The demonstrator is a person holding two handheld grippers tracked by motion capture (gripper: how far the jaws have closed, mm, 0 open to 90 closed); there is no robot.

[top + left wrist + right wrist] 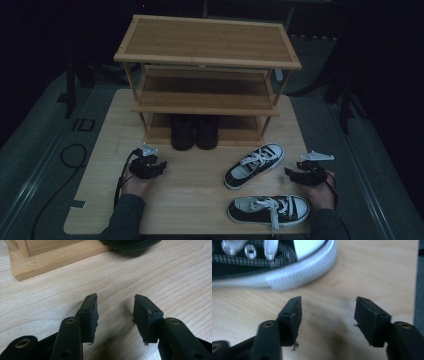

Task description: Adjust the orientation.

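The right gripper (327, 315) has its fingers (292, 315) apart and empty, just beside the far sneaker's (254, 165) toe; the left gripper's (115, 315) fingers also gape over bare table (175, 277).

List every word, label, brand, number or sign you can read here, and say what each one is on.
"ID": pale letters on the grey floor left of the table.
Sneakers, black shoes and wooden shoe rack: no readable text or brand mark at this size and in this dim light.

Dim high view, brighter close-ups
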